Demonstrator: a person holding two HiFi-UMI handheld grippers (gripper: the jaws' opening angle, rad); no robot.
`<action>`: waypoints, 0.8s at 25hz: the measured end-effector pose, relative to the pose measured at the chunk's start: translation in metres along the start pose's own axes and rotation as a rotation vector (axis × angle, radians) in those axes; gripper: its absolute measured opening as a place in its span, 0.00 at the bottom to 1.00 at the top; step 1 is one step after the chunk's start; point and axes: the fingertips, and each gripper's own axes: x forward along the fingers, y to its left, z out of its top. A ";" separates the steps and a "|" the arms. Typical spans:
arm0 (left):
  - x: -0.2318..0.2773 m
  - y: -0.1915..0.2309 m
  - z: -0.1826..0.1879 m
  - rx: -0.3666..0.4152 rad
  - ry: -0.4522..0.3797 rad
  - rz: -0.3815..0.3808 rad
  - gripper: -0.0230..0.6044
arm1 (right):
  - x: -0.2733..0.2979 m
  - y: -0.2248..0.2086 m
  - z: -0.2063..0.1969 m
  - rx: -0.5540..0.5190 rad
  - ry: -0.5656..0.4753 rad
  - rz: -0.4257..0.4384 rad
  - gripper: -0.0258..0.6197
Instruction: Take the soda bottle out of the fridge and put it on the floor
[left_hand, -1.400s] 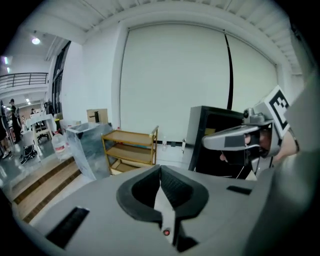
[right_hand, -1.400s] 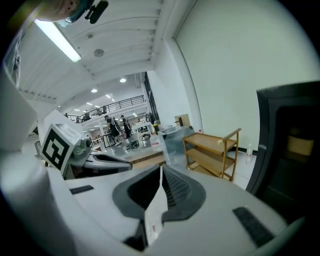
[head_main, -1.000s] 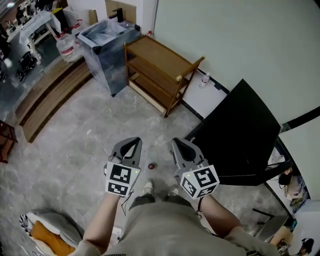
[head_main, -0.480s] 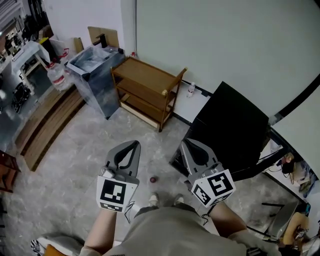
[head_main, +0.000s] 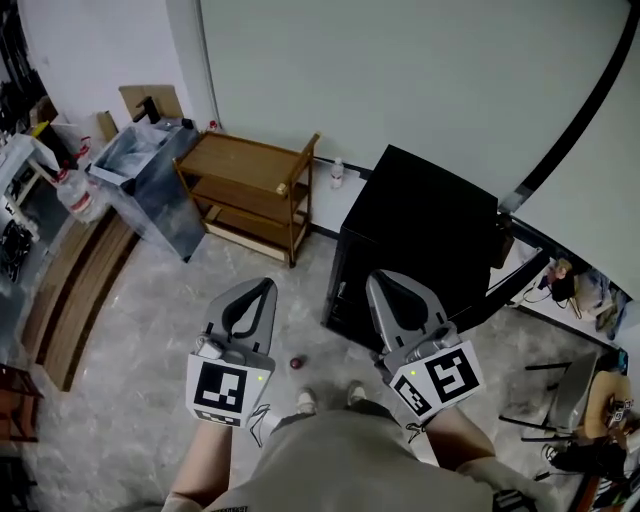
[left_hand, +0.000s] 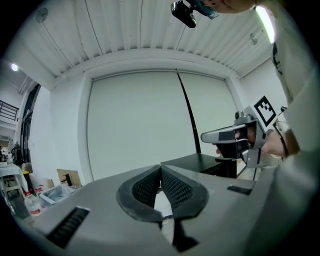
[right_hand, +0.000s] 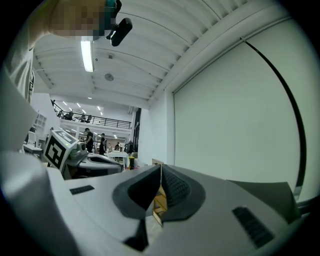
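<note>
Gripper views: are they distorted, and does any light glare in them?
Left gripper view: strong fisheye with dark corners; the wall panel bows along its top edge, and the ceiling lamp is blown out. Right gripper view: the same fisheye; the strip light glares.

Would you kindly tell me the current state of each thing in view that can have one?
Left gripper: shut, empty.
Right gripper: shut, empty.
Fridge: door closed, upright.
Wooden shelf: upright, top bare.
Bin: no lid, lined with a bag.
Small bottle: upright on the floor by the wall.
</note>
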 end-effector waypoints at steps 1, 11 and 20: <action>0.005 -0.005 0.000 -0.001 -0.002 -0.015 0.05 | -0.004 -0.004 -0.001 -0.002 0.003 -0.011 0.04; 0.035 -0.033 0.006 0.015 -0.015 -0.114 0.05 | -0.027 -0.029 -0.011 0.017 0.016 -0.089 0.04; 0.034 -0.035 0.004 0.019 -0.008 -0.121 0.05 | -0.029 -0.025 -0.012 0.014 0.005 -0.081 0.04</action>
